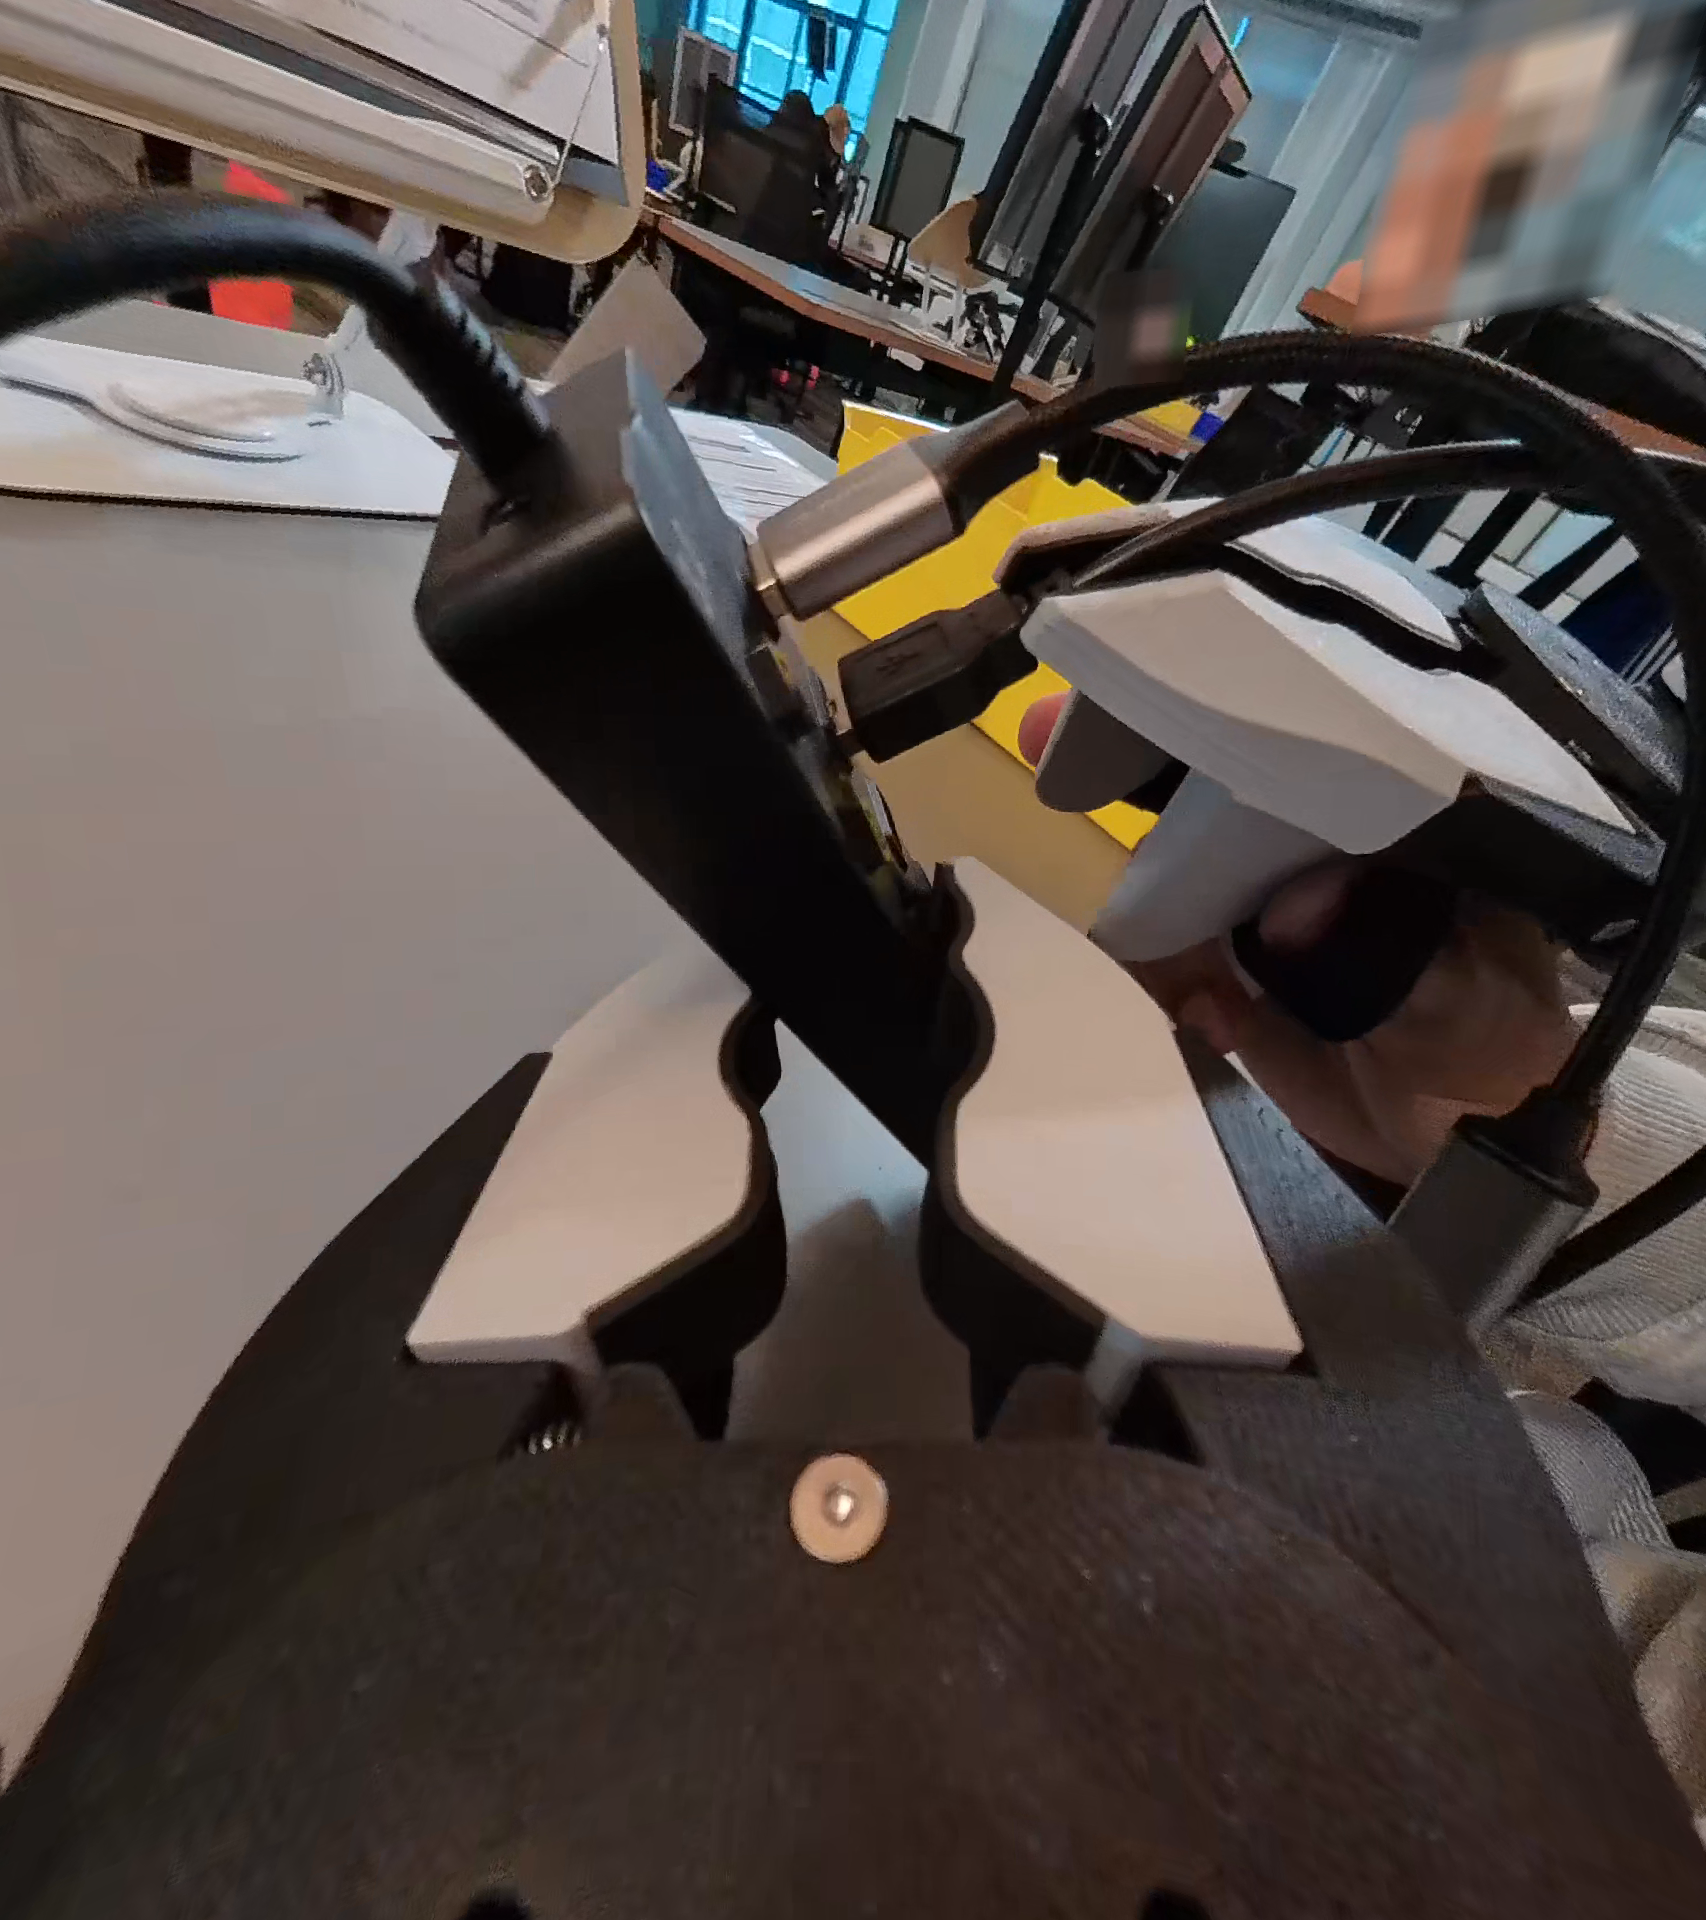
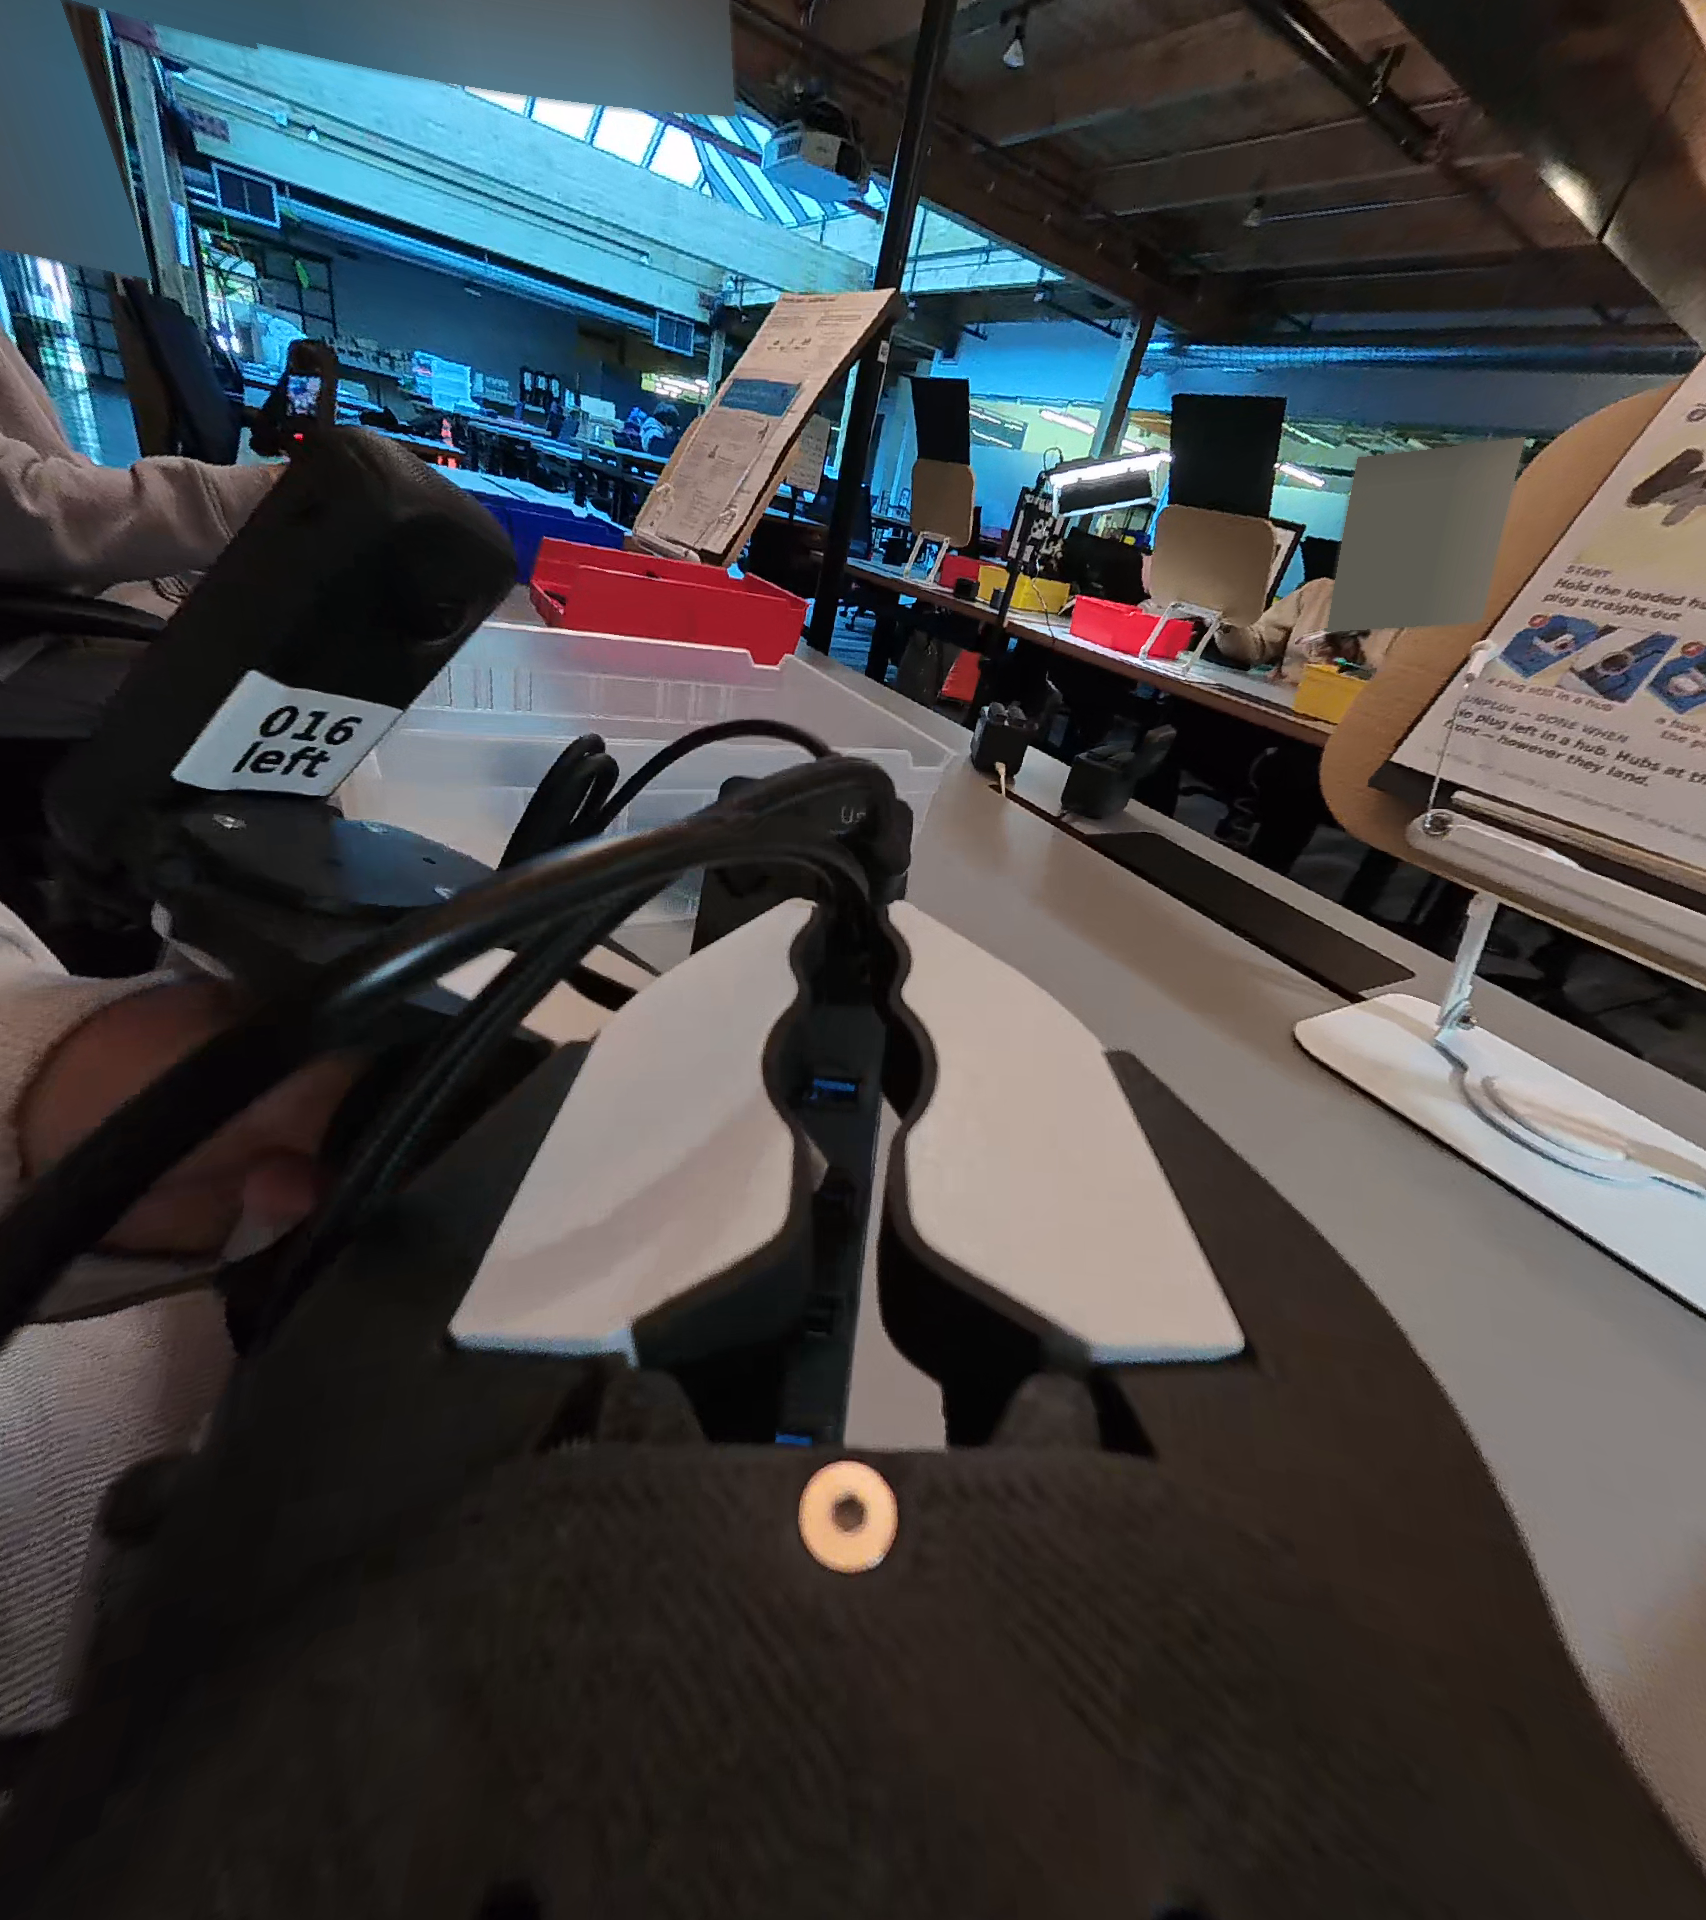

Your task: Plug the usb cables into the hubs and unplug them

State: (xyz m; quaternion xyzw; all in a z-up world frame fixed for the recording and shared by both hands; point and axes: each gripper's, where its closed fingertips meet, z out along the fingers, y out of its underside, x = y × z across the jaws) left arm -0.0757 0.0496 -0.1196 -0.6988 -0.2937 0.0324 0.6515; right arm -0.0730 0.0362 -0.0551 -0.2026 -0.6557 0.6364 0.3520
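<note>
**Black hub clamped, black plug pinched at its port face**

Black USB hub (image 1: 620, 665) clamped at its lower end between the white jaws of the left gripper (image 1: 854, 1049), tilted up and leftward above the grey surface (image 1: 153, 831). Thick black lead (image 1: 205, 249) arcing out of its top end. Silver-shelled plug (image 1: 859, 540) seated in the upper port, braided cable (image 1: 1451, 384) looping away rightward. Just below, black USB plug (image 1: 932, 675) pinched in the jaws of the right gripper (image 1: 1036, 623), tip at the port face; seated or free, cannot tell. From the right wrist view, right gripper (image 2: 854, 935) closed around that plug, cables bunched over the fingertips. Yellow bin (image 1: 974, 582) behind the hub; white document stand (image 2: 1555, 1174) on the surface to the right.
</note>
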